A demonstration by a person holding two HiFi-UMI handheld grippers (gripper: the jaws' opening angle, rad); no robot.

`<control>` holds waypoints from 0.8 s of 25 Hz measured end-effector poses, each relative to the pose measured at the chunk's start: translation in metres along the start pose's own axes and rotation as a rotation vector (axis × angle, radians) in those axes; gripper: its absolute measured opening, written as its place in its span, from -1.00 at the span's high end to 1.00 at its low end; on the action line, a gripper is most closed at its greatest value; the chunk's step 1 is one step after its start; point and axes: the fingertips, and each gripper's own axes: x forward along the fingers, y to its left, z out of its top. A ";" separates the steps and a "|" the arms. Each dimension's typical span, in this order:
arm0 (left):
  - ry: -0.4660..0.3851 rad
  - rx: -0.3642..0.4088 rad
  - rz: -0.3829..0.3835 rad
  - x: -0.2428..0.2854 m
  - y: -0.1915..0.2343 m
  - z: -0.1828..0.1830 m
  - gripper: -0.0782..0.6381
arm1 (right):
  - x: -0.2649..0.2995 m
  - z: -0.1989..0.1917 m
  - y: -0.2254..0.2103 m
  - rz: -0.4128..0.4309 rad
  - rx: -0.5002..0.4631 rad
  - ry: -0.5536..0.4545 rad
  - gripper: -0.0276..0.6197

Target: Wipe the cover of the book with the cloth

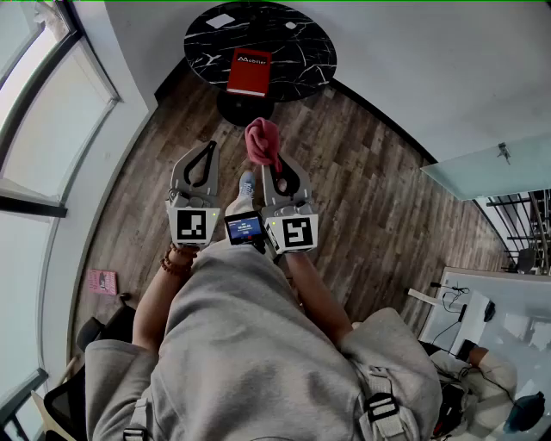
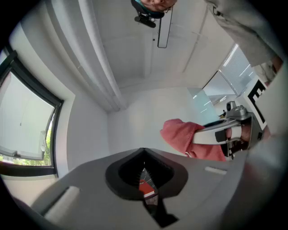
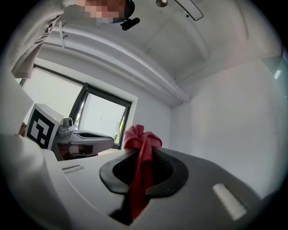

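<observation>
Cloth [image 1: 263, 140] bunched tight in your right gripper [image 1: 275, 165], left gripper [image 1: 207, 148] closed and empty, both well short of the book [image 1: 249, 72] on the tabletop [image 1: 301, 53]. Approach step: next, bring cloth onto its cover.

A round black marbled counter [image 1: 293, 52] stands on a wood-plank floor [image 1: 370, 198], with a white card [image 1: 220, 21] near its far edge. A tall window [image 1: 34, 112] runs along the left wall. A small pink item [image 1: 102, 281] lies on the floor near it. A white desk [image 1: 508, 301] with cables sits at far right.
</observation>
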 end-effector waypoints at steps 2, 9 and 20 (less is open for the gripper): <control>-0.003 -0.022 0.005 0.005 0.004 -0.002 0.79 | 0.006 -0.003 -0.002 -0.003 0.007 0.010 0.73; 0.011 -0.027 -0.009 0.033 0.016 -0.016 0.79 | 0.031 -0.016 -0.014 0.018 0.021 0.031 0.73; 0.045 -0.072 -0.027 0.106 0.034 -0.055 0.79 | 0.088 -0.057 -0.078 -0.007 0.088 0.105 0.72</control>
